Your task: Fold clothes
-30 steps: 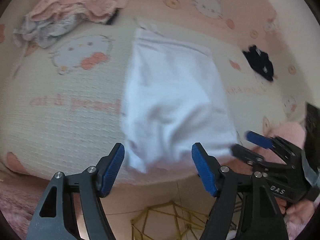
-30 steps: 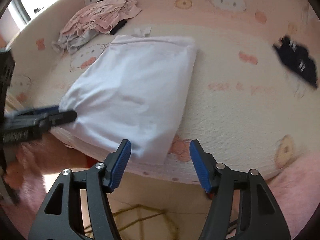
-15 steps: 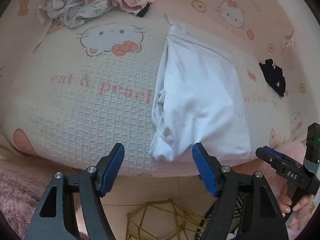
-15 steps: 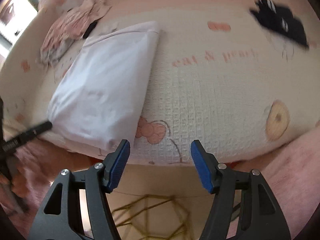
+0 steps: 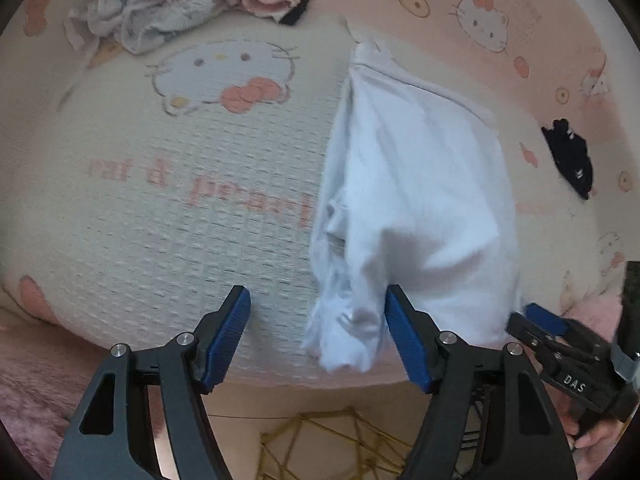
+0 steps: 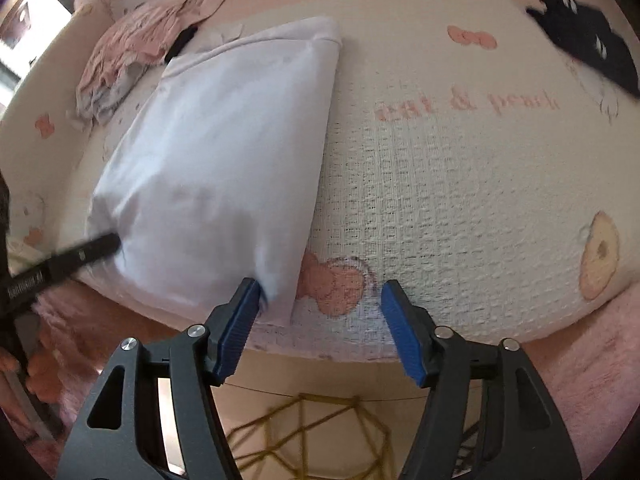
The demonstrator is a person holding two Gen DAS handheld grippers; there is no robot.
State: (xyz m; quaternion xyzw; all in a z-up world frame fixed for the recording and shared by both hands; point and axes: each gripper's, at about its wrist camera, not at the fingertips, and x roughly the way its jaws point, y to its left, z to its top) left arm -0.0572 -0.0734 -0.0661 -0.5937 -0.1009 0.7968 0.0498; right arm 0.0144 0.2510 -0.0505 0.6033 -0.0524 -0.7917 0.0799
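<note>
A white garment (image 5: 416, 200) lies folded lengthwise on the cream Hello Kitty bedspread (image 5: 192, 208), its near end bunched at the bed's front edge. My left gripper (image 5: 318, 334) is open, its right finger at the bunched left corner. My right gripper (image 6: 320, 328) is open, its left finger touching the garment's (image 6: 224, 168) near right corner. Each gripper shows in the other's view: the right one (image 5: 560, 344) at the lower right of the left wrist view, the left one (image 6: 60, 264) at the left of the right wrist view.
A heap of pink and grey clothes (image 5: 200, 4) lies at the far left of the bed. A small dark navy item (image 5: 572, 160) lies at the right. Below the bed edge are pink fluffy rug (image 6: 592, 368) and a gold wire frame (image 5: 336, 444).
Both grippers swung apart and came back to the garment's near end. The left corner now lies bunched and narrower than a second ago.
</note>
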